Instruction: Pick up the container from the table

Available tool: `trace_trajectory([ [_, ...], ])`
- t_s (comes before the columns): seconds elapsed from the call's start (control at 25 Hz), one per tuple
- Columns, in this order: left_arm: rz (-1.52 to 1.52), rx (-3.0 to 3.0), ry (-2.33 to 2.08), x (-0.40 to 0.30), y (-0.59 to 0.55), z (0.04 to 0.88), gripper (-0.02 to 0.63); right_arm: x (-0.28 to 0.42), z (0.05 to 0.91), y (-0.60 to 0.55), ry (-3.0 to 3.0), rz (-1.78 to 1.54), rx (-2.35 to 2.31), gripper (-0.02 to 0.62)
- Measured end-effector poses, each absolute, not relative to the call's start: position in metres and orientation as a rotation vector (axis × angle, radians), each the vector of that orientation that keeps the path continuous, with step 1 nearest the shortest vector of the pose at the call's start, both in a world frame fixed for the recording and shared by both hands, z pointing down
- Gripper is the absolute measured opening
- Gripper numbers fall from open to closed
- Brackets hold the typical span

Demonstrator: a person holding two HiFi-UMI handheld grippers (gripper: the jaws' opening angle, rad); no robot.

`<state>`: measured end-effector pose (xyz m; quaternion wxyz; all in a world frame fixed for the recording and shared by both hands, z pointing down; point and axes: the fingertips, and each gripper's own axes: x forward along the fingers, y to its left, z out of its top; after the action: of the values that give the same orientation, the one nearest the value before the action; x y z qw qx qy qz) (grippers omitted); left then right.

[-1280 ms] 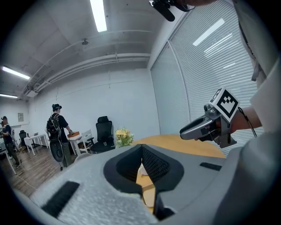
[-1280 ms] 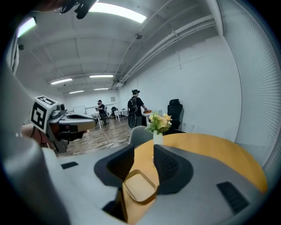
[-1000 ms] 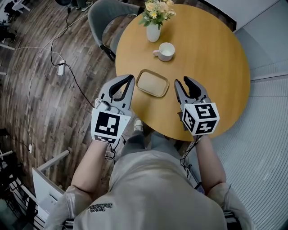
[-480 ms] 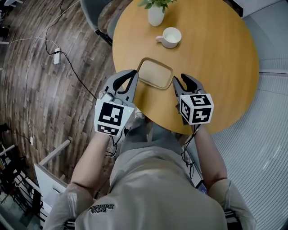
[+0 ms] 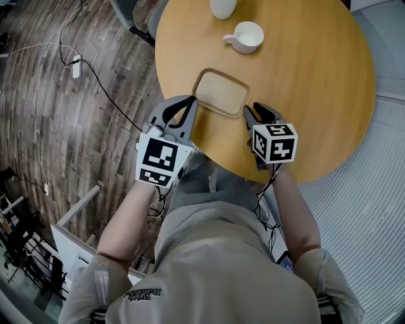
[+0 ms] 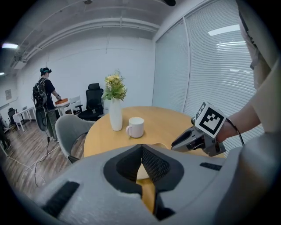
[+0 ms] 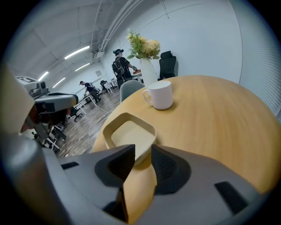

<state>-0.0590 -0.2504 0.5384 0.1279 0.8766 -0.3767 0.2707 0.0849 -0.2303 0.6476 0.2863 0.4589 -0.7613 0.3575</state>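
Note:
The container is a shallow beige tray with rounded corners, lying near the front left edge of the round wooden table. My left gripper is at the tray's near left corner. Its tips meet, shut, with nothing seen between them. In the left gripper view the pads close in a V. My right gripper is at the tray's near right corner. In the right gripper view it stands open by a narrow gap, and the container's near rim sits right at that gap.
A white cup stands beyond the tray, and a white vase of flowers behind it. A grey chair is at the table's far left. Cables and a power strip lie on the wood floor. People stand far off.
Both grippers have moved forward from short of the tray to its two near corners. The tray, cup and vase have stayed where they were on the table.

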Motion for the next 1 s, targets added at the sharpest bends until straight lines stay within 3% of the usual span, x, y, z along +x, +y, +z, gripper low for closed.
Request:
trace_trajectory([
  [1.0, 0.863, 2.497, -1.068, -0.078, -0.229, 0.554, 0.021, 0.074, 0.665, -0.216, -1.985, 1.03, 1.226, 0.038],
])
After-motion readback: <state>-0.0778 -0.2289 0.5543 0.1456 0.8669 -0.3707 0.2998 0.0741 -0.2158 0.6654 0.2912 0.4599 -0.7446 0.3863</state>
